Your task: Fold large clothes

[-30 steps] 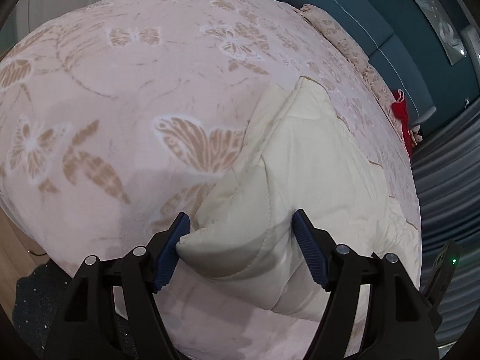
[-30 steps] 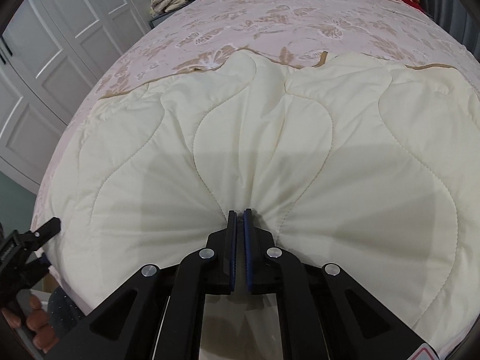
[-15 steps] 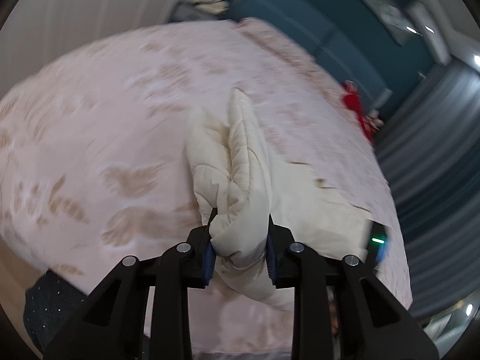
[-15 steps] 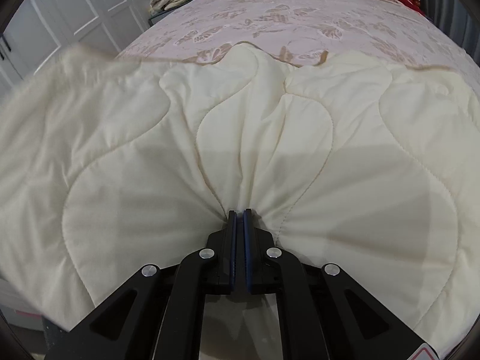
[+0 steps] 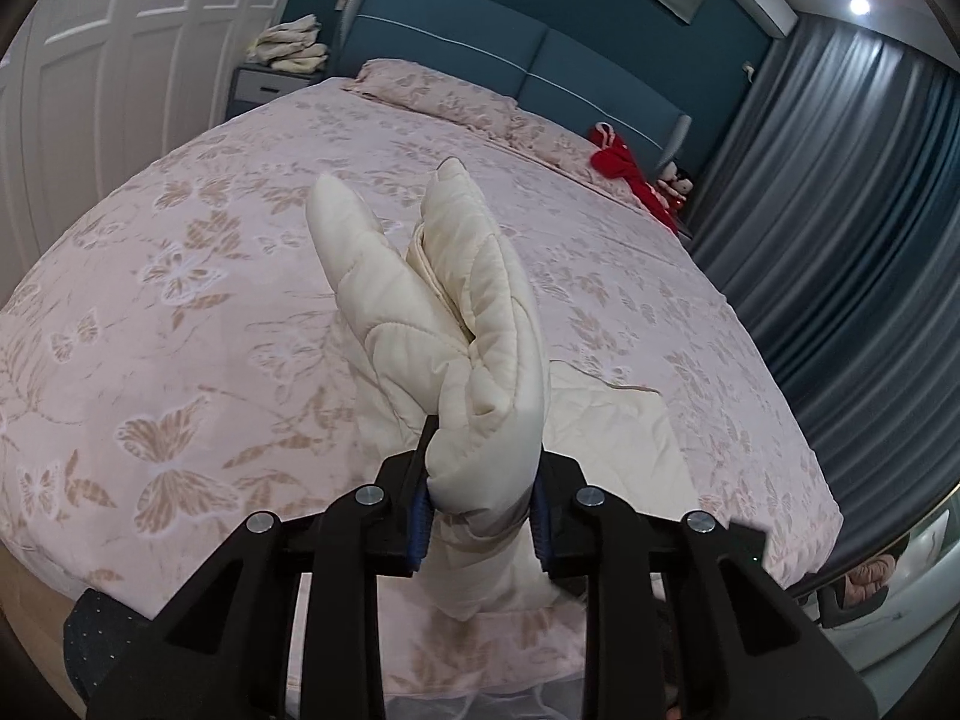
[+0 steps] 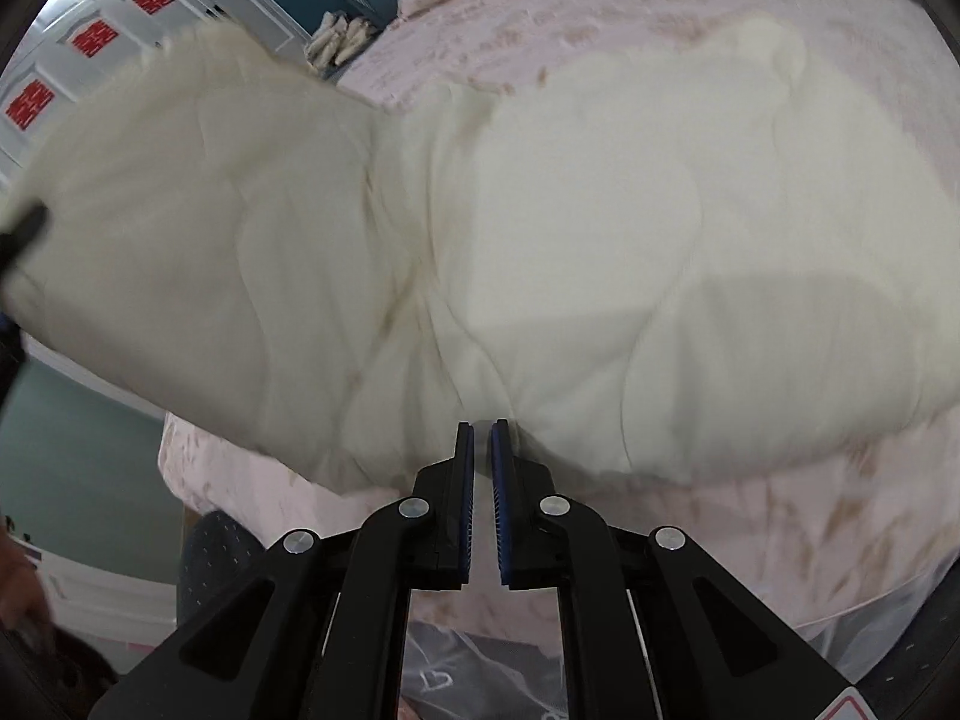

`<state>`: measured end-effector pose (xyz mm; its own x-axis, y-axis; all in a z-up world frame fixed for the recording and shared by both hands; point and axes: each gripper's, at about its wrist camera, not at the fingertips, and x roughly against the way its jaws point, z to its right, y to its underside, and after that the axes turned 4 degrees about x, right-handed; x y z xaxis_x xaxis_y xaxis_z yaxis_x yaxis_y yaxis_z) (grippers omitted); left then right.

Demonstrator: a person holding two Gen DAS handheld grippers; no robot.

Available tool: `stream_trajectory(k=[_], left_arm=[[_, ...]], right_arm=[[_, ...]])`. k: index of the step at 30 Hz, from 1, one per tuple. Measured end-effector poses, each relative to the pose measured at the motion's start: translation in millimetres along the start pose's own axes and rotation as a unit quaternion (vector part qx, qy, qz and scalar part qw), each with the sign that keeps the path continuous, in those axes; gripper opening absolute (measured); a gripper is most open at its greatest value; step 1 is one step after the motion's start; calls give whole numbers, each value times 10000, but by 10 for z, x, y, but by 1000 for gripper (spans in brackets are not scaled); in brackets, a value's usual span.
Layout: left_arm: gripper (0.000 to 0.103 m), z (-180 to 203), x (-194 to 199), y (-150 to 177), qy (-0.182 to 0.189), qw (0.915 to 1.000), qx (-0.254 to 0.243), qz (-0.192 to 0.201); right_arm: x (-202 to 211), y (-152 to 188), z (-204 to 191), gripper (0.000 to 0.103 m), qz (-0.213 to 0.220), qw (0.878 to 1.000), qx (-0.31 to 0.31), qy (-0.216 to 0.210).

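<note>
A cream quilted garment point(image 6: 600, 252) lies on the pink butterfly-print bed point(image 5: 180, 360). My left gripper point(image 5: 480, 510) is shut on a thick bunched fold of the garment point(image 5: 480, 372) and holds it up above the bed, with two padded lobes standing upright. My right gripper point(image 6: 482, 438) is shut on the garment's near edge, with the jaws pinched close on thin fabric. In the right wrist view the garment's left part is lifted and blurred in the air.
A blue headboard point(image 5: 540, 72) and pink pillows point(image 5: 432, 90) stand at the far end. Red clothing point(image 5: 624, 168) lies near the grey curtains point(image 5: 840, 240). White wardrobe doors point(image 5: 120, 60) are on the left. Folded cream items point(image 5: 291, 48) sit on a nightstand.
My left gripper closed on the garment's corner and lifted it high off the bed. My right gripper stayed shut on the near edge and pulled back and up; the garment's left side rose.
</note>
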<state>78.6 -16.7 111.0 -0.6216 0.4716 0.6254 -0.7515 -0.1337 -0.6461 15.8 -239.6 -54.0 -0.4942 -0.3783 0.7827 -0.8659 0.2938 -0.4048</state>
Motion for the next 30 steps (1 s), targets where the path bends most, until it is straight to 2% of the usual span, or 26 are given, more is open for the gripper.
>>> stream_trajectory(k=[6, 9, 13, 16, 19, 24, 27, 30], left_arm=[[24, 445, 52, 77, 185, 9988, -455, -72], [23, 721, 27, 148, 346, 9967, -715, -171], [23, 1067, -142, 250, 508, 9924, -1057, -362], [23, 1318, -343, 331, 617, 9883, -1275, -563], [22, 1554, -585, 438, 662, 9835, -1484, -794], [22, 1827, -992, 664, 718, 9770, -1609, -1199], [22, 1938, -1211, 818, 679, 9733, -1665, -1425], [22, 2023, -1418, 1000, 596, 9690, -1759, -1626]], right_arm=[[-272, 34, 14, 0, -54, 9998, 21, -204], [-339, 34, 125, 0, -13, 9982, -250, -541], [-205, 37, 158, 0, -23, 9964, -418, -736], [97, 36, 224, 4, 185, 9957, -498, -759], [424, 35, 411, 4, 401, 9951, -663, -618], [978, 85, 954, 8, 766, 9913, -1074, 31], [1178, 103, 1236, 9, 924, 9864, -1344, 196], [1382, 107, 1352, 10, 1099, 9837, -1391, 296]])
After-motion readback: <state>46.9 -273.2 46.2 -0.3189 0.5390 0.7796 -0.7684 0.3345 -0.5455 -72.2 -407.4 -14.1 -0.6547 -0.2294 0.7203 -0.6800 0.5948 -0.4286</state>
